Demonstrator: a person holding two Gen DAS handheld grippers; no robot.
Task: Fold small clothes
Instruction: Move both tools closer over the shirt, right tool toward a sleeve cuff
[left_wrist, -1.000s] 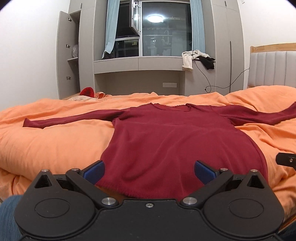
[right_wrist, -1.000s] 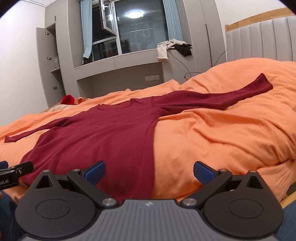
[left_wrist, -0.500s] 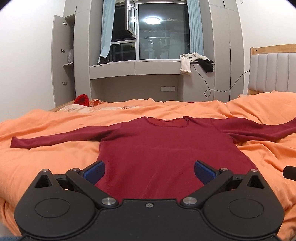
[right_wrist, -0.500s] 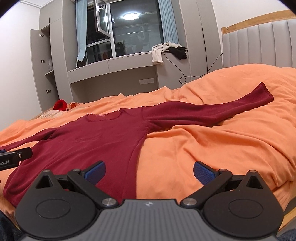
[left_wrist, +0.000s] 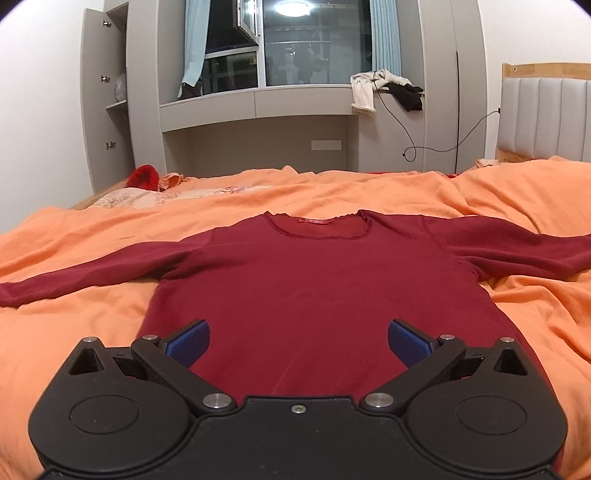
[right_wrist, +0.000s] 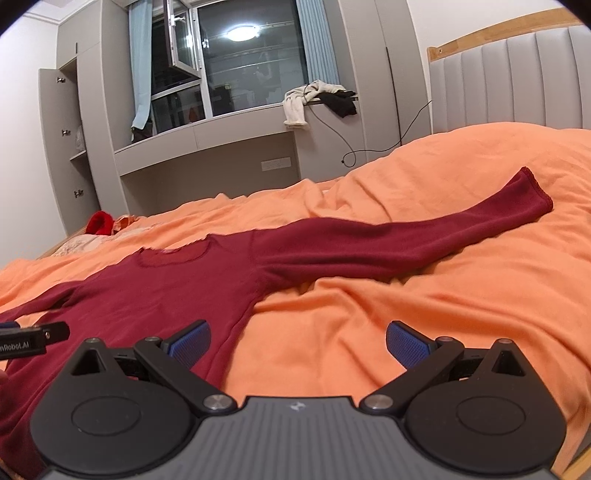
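The top (left_wrist: 314, 288) is dark red knit cloth, matt, with a fine ribbed weave and a frilled neckline. The duvet (left_wrist: 92, 325) under it is soft matt orange cloth, creased. Each tool, left (left_wrist: 298, 341) and right (right_wrist: 297, 341), is matt black plastic with shiny metal pivot pins and blue ridged pads (right_wrist: 408, 343). The headboard (right_wrist: 517, 77) is smooth grey padding under a pale wood rail.

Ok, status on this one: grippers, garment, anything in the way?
Left gripper open, empty, over the shirt's body. Right gripper open, empty, at its side edge. Red long-sleeved shirt flat on orange duvet, sleeves out, unfolded. Nothing on it.
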